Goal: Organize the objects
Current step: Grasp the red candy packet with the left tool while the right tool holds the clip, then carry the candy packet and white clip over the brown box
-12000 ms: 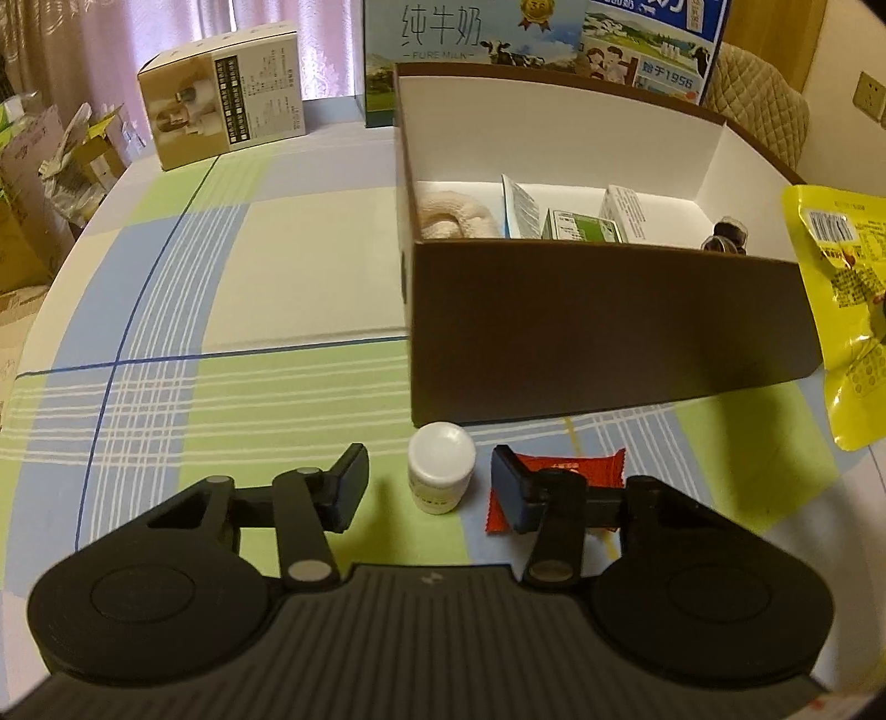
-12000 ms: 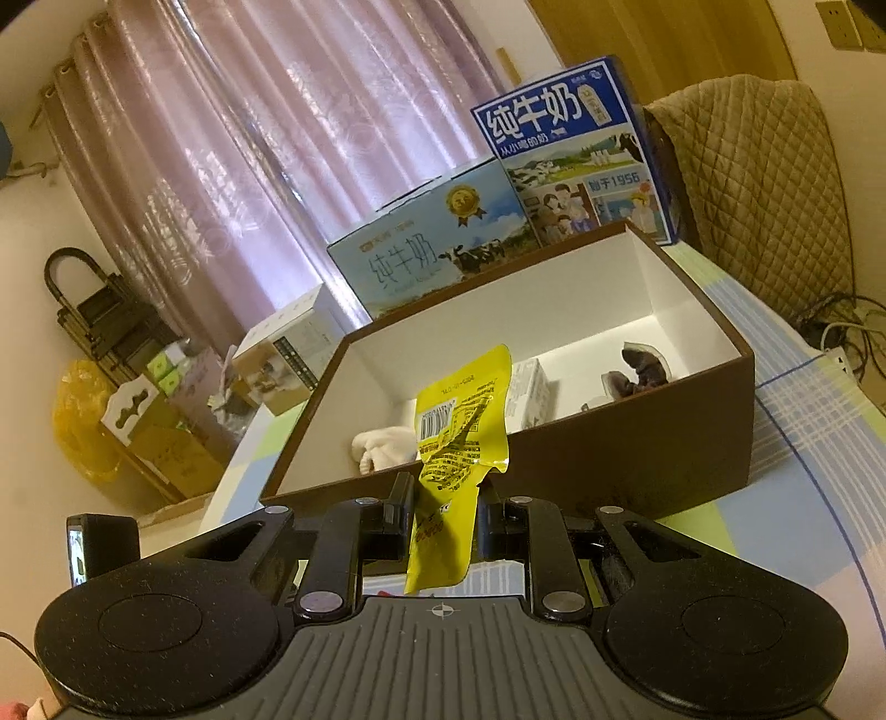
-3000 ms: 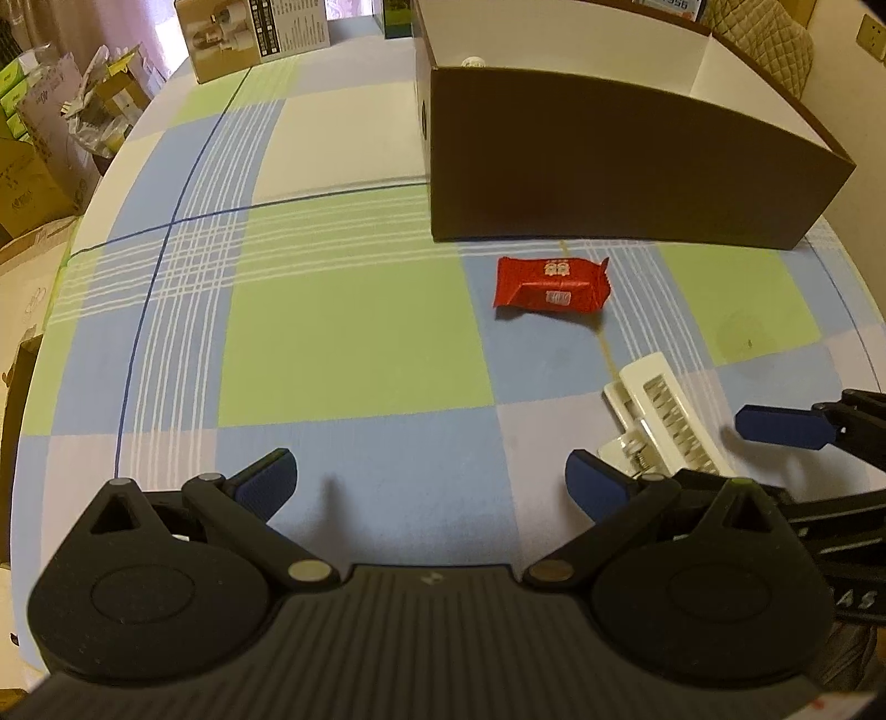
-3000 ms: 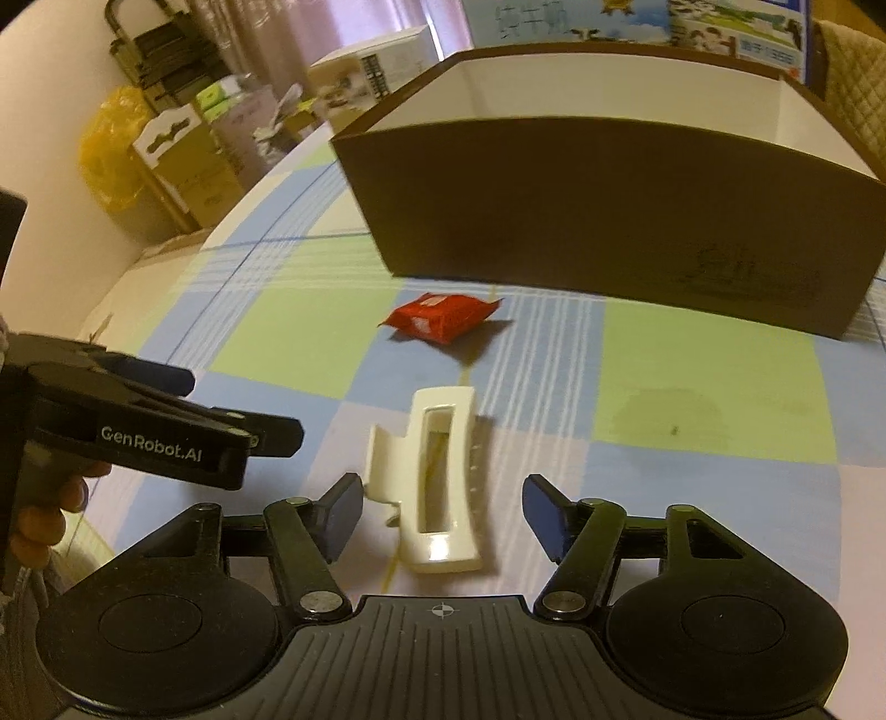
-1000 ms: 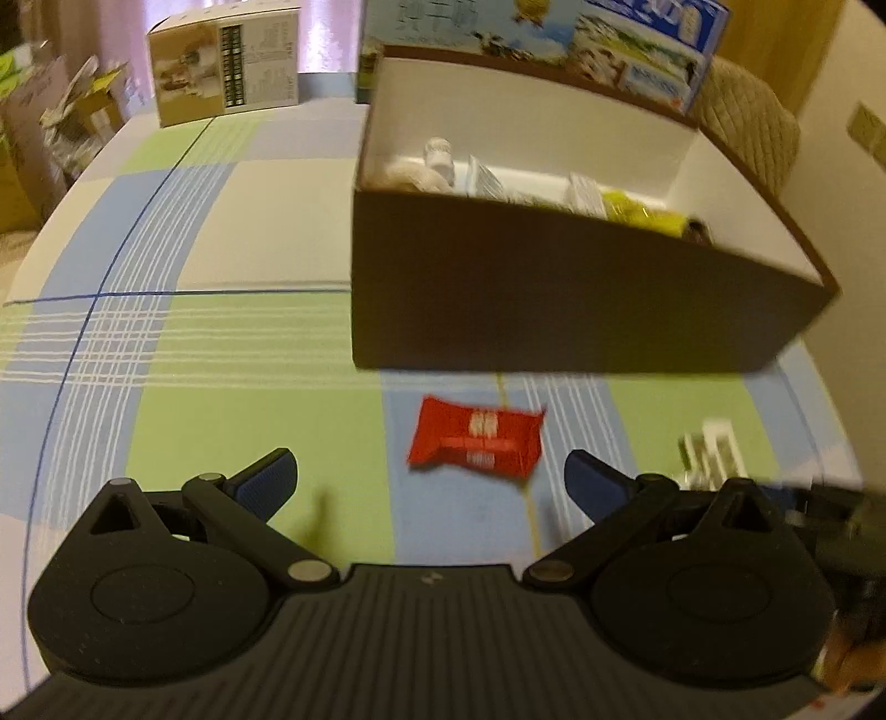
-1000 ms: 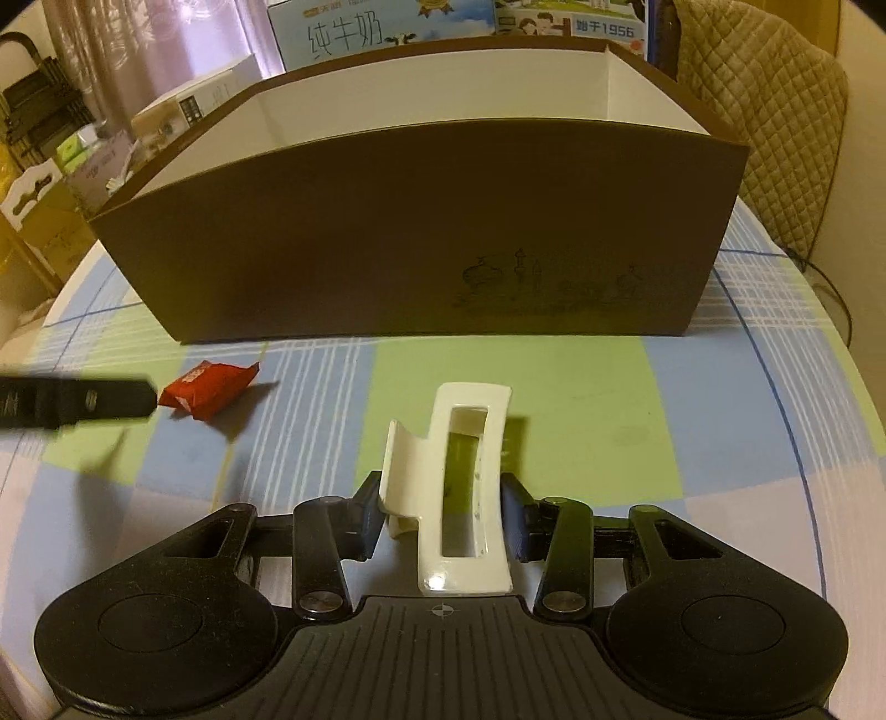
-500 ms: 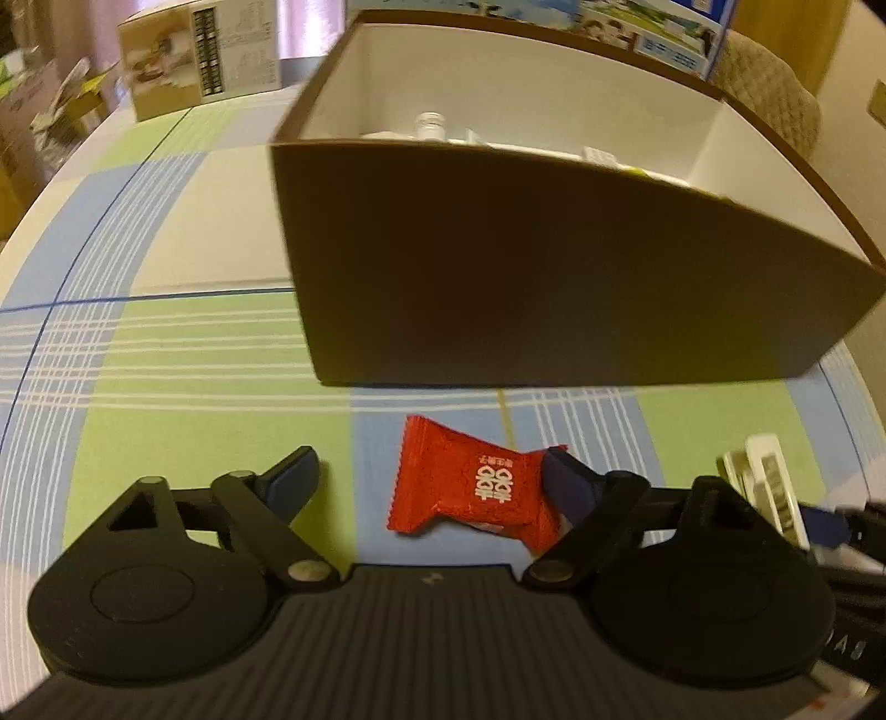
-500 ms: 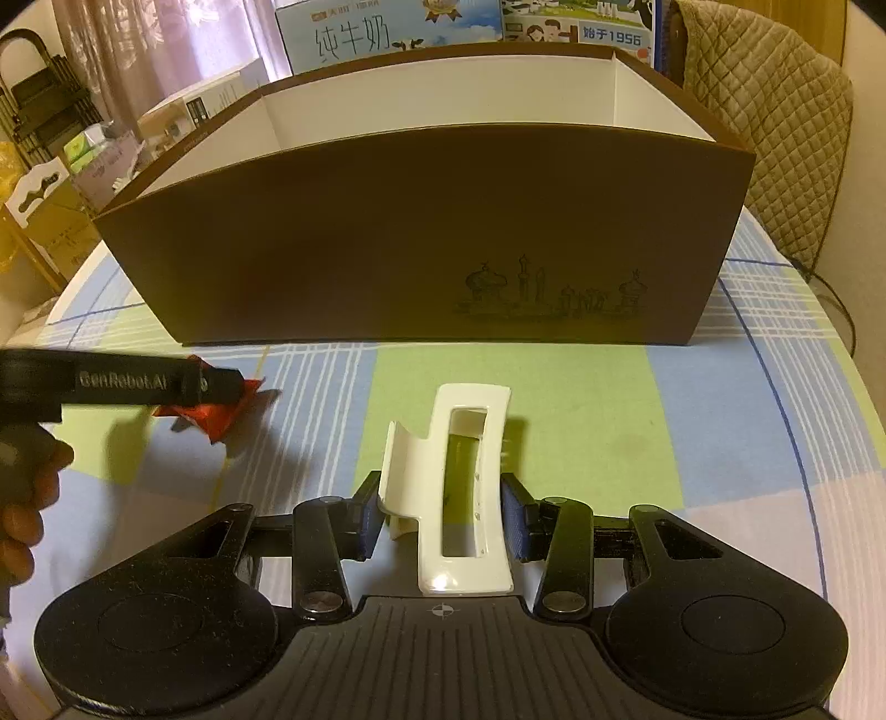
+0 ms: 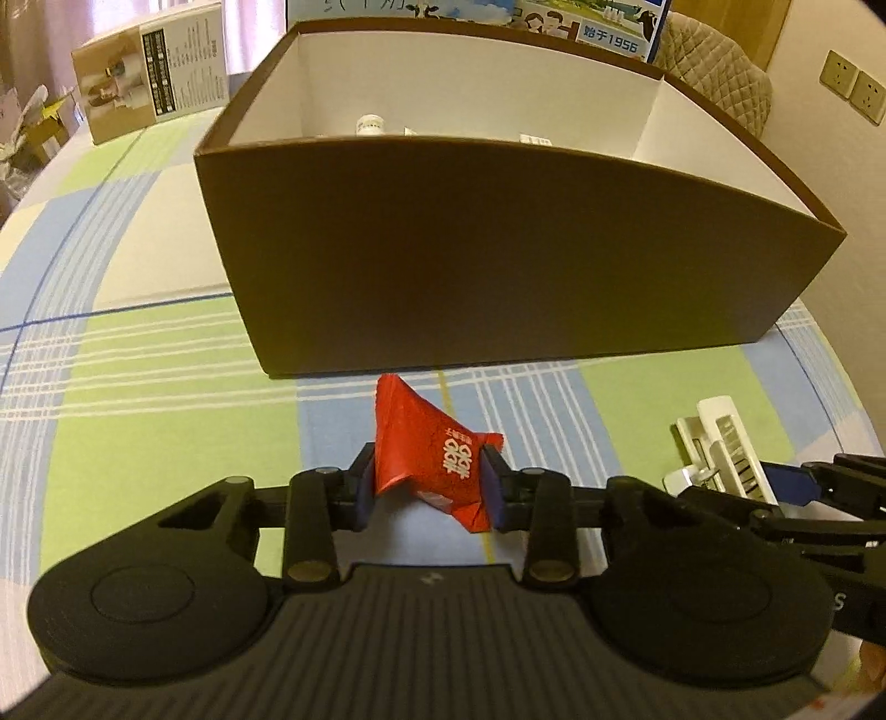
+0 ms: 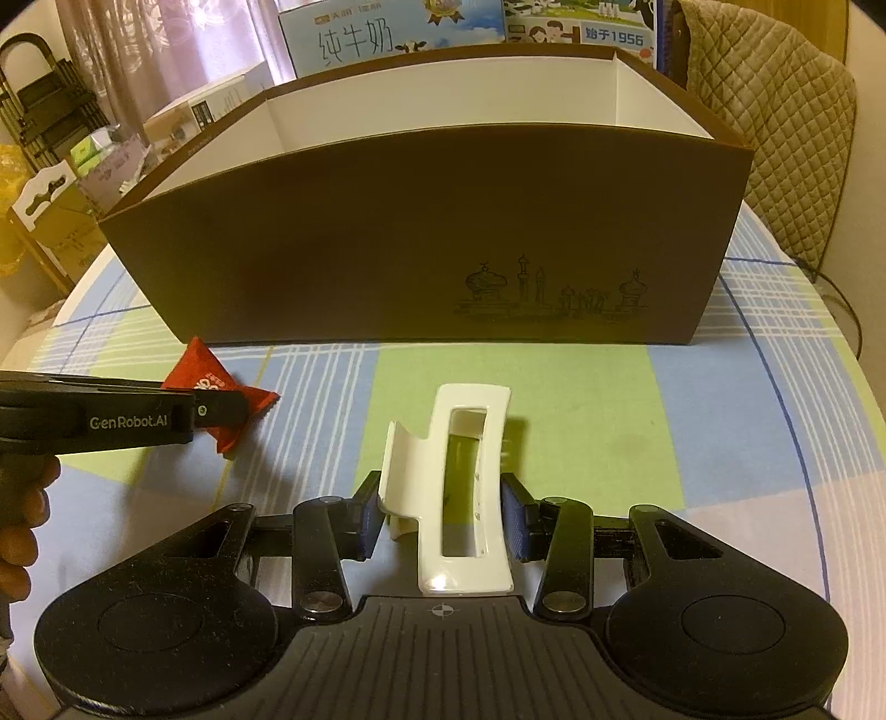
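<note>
The left gripper (image 9: 429, 487) clamps the red snack packet (image 9: 437, 454); the right gripper (image 10: 443, 523) clamps the white hair clip (image 10: 462, 487). Both sit low over the tabletop (image 10: 581, 421), the box (image 10: 432, 232) at 12 o'clock; neither is boxed yet.

Count on the checked tablecloth (image 10: 554, 399): one brown box (image 10: 421, 232), one red snack packet (image 9: 437, 454), one white hair clip (image 10: 465, 487). Two grippers: left (image 9: 429, 487), right (image 10: 443, 518). Behind the box: two milk cartons (image 10: 387, 27), one small printed carton (image 9: 149, 83). One small bottle (image 9: 370, 124) inside.
</note>
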Available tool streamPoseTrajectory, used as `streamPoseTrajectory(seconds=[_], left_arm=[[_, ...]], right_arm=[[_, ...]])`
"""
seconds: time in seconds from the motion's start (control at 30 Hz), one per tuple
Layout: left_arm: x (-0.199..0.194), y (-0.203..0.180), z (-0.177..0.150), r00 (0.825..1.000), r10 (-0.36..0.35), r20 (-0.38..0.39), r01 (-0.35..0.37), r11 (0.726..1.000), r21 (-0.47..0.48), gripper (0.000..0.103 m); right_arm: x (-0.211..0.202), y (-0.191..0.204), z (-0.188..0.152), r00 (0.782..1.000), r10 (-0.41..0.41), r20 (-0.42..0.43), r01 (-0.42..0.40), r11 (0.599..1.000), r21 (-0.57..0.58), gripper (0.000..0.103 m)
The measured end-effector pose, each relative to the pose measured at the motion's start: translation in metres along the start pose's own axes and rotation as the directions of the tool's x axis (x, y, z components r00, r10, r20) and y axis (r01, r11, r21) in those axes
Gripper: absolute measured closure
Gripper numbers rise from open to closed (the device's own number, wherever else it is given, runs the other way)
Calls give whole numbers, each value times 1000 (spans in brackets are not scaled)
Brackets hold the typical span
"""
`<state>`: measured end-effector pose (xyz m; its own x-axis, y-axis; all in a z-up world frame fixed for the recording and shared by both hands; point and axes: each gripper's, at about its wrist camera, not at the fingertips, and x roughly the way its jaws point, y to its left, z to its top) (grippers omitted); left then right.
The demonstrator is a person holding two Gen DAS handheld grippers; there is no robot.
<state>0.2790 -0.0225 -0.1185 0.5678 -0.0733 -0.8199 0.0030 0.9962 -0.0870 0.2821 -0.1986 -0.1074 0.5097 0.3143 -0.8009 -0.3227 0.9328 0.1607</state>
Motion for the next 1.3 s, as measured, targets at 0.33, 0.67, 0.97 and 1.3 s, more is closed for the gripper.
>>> streamPoseTrajectory(seconds=[0.33, 0.67, 0.97, 1.3], left_arm=[[-14, -1, 4, 1000, -13, 26, 13, 1000, 3, 71], [-31, -9, 6, 998, -33, 56, 32, 999, 28, 71], [-60, -17, 9, 991, -55, 125, 48, 997, 61, 71], [-99, -21, 37, 969, -75, 236, 57, 995, 81, 71]], right_arm=[[-3, -4, -1, 1000, 10, -1, -10, 1000, 4, 63], [-7, -6, 0, 1000, 16, 8, -16, 1000, 7, 63], [-40, -12, 6, 997, 42, 71, -44, 999, 24, 63], [-87, -4, 30, 975, 56, 216, -64, 998, 29, 63]])
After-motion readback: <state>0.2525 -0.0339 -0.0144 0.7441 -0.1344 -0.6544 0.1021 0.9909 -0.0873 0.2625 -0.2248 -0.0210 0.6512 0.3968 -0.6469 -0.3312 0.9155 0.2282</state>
